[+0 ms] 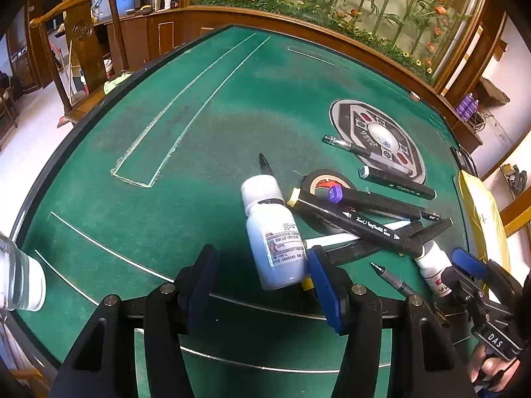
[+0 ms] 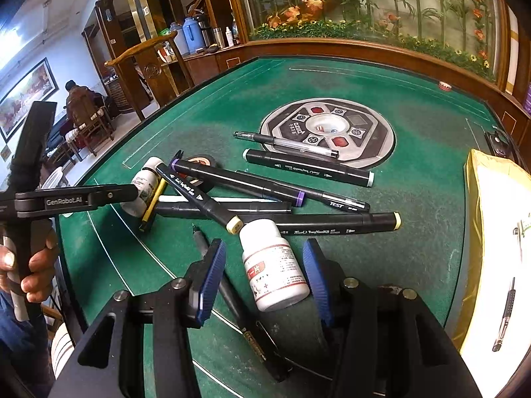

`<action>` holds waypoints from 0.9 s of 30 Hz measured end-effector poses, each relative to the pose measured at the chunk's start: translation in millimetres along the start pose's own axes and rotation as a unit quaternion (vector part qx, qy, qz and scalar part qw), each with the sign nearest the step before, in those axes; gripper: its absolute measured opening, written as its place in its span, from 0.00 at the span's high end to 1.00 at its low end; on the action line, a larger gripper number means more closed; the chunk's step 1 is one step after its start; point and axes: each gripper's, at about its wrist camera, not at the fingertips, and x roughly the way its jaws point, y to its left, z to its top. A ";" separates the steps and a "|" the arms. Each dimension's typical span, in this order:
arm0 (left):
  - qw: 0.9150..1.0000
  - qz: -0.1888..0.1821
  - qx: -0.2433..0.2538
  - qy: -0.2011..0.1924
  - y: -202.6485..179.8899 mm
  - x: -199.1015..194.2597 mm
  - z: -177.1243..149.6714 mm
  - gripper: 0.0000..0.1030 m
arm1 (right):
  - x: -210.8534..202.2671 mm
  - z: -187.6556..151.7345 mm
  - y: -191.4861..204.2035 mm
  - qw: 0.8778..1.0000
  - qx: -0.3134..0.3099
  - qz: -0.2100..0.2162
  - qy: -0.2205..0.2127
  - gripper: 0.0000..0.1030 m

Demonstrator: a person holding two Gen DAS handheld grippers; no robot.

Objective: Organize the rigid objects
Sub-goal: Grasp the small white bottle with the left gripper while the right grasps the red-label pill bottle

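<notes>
You are working over a green counter [image 2: 415,106], and it is carrying everything loose in one heap near its round centre panel [image 2: 327,132], which is likely why both tools are coming in from the near edge. To the right a yellow box [image 2: 473,232] is lying open with a couple of pens already inside, so it is probably serving as the place for sorted items. The heap itself is lying crossed: black markers [image 2: 308,167] are resting over a tape roll [image 2: 200,162] and over each other, so the bottles at the edges are offering the easiest start. Your left tool [image 1: 262,278] is standing apart around a white bottle [image 1: 275,242]; its right pad looks to be touching or just beside the bottle, the left pad is clear, so nothing is clamped. Your right tool [image 2: 264,280] is likewise standing apart, straddling a smaller pill bottle [image 2: 273,265] lying on its side with gaps on both sides. A thin pen [image 2: 212,258] is lying under your right tool's left finger and may get pinched.
</notes>
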 end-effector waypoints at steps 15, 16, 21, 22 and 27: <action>1.000 0.026 0.000 0.007 0.3 26.9 14.3 0.42 | 19.5 -1.4 -3.3 1.000 0.005 0.005 0.024 0.61; 1.000 0.027 0.005 0.003 -0.1 27.5 13.3 0.42 | 20.8 -2.1 -3.2 1.000 0.006 0.005 0.026 0.62; 1.000 0.023 0.015 -0.003 0.0 27.6 11.8 0.43 | 29.4 -5.0 0.9 0.999 -0.001 0.012 0.034 0.66; 1.000 0.022 0.015 -0.005 0.2 27.5 11.8 0.43 | 30.4 -6.1 1.5 0.999 -0.001 0.014 0.033 0.66; 1.000 0.015 0.012 -0.023 -2.5 24.9 7.3 0.55 | 27.0 -9.6 -1.4 0.999 0.007 0.031 0.007 0.67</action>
